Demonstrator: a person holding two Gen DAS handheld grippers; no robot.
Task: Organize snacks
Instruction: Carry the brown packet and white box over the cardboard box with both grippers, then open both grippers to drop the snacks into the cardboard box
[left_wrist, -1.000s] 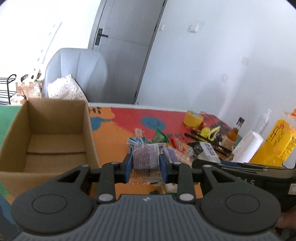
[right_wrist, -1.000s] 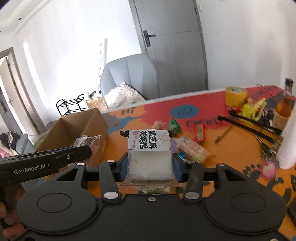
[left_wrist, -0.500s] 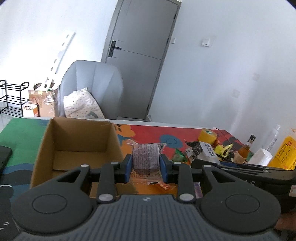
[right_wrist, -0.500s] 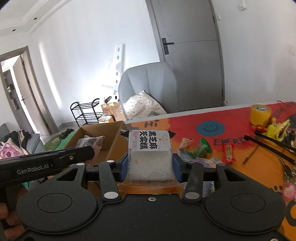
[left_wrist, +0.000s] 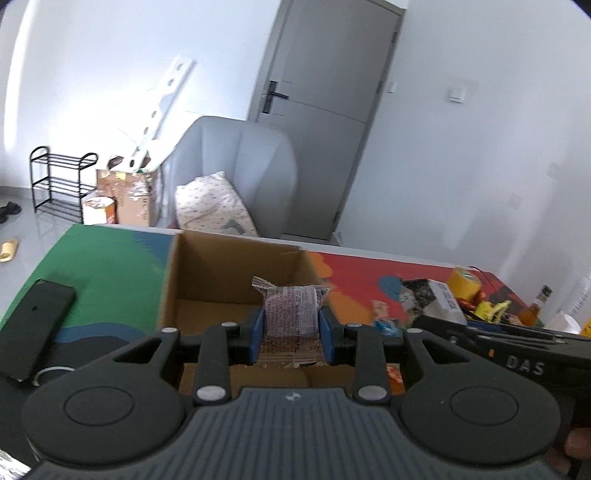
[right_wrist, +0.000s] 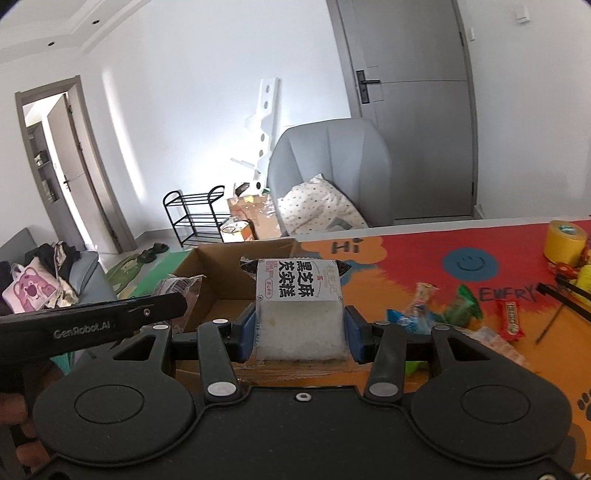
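The left tool grips a small purplish snack packet between its blue pads, which press on both sides of it. The packet hangs over the open cardboard box, near the box's right wall. The right tool grips a white packet of black sesame cake in the same way, its pads standing wider, and this packet is over the right near corner of the box. Right of the box, more wrapped snacks lie loose on the colourful tabletop, and a yellow tape roll stands at the far right. A dark phone lies left of the box.
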